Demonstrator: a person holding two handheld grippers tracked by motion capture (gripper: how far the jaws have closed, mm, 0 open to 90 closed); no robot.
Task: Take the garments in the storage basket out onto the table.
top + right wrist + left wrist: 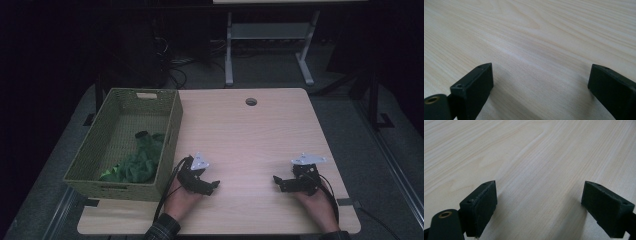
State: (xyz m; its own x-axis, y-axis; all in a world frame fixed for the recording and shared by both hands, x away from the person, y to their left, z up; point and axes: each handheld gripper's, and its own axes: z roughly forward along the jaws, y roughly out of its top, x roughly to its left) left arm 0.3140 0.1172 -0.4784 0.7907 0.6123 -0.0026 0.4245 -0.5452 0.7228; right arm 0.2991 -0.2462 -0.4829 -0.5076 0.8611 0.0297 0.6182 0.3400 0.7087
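High view – both grippers, left gripper (214, 186) and right gripper (276, 181), gape over bare table (250, 135)

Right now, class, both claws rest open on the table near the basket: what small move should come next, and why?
Probably swing the left claw over the green woven basket rim toward the green cloth. Its jaws stand open and empty, and it lies nearer the basket; the right claw, also open, sits farther off.

I find no legible text, label, brand, number or sign in any view. Checked: the wooden table (260, 130), the woven basket (90, 150) at its left edge, and both sets of black jaws. All surfaces are unmarked.
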